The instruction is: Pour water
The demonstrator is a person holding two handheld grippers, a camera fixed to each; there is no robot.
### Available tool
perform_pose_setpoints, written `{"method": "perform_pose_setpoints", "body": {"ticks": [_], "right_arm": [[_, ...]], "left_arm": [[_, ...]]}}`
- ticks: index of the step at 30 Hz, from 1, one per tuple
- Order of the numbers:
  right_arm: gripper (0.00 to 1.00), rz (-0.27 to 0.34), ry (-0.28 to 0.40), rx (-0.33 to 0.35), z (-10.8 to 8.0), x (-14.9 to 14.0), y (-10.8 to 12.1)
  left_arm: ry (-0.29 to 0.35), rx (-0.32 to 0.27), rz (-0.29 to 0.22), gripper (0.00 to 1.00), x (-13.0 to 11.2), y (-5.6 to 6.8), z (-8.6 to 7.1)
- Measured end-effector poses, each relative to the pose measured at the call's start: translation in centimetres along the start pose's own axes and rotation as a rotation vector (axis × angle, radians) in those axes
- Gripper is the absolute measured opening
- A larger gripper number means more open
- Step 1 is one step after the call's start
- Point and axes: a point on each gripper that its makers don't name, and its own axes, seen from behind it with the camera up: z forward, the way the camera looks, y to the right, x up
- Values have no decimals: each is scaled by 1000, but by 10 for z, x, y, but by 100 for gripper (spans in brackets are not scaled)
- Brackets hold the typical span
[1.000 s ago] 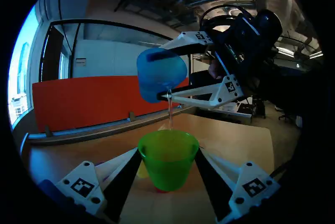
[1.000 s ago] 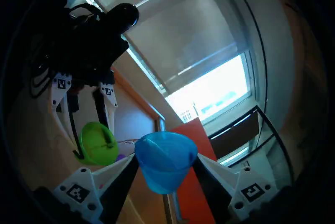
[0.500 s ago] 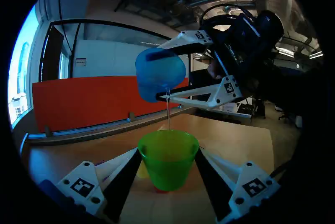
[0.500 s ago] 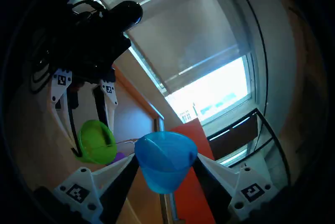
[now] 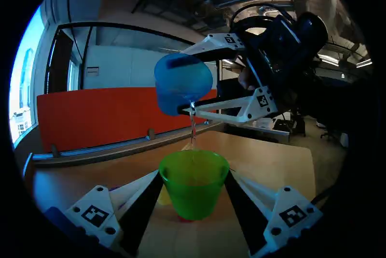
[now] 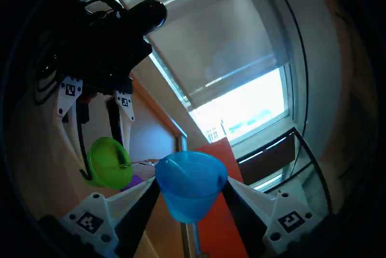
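My left gripper [image 5: 194,185] is shut on a green cup [image 5: 194,183], held upright just above the wooden table [image 5: 275,159]. Above it in the left gripper view, the right gripper [image 5: 186,77] holds a blue cup [image 5: 182,83] tipped on its side, and a thin stream of water [image 5: 192,130] falls from its rim into the green cup. In the right gripper view my right gripper [image 6: 190,188] is shut on the blue cup [image 6: 189,190]; the green cup [image 6: 107,164] sits farther off between the left gripper's fingers [image 6: 124,113].
An orange partition [image 5: 101,115] and a rail run along the table's far edge. A yellow thing [image 5: 165,195] and a red thing [image 5: 186,219] lie behind the green cup, mostly hidden. A bright window [image 6: 246,106] with a blind is behind the blue cup.
The blue cup has shifted slightly left and up and tipped a little more. Water keeps streaming into the green cup, which has not moved.
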Motion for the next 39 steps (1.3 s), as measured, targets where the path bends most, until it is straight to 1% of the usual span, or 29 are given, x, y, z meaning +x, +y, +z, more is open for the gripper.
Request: {"method": "perform_pose_setpoints", "body": {"ticks": [12, 30, 39], "right_arm": [[89, -17, 4, -2, 1, 4, 1], [89, -59, 3, -2, 4, 7, 3], [89, -78, 6, -7, 3, 10, 3]], "left_arm": [[0, 0, 1, 87, 0, 1, 0], [3, -2, -3, 87, -1, 2, -2], [5, 3, -8, 87, -1, 0, -2]]}}
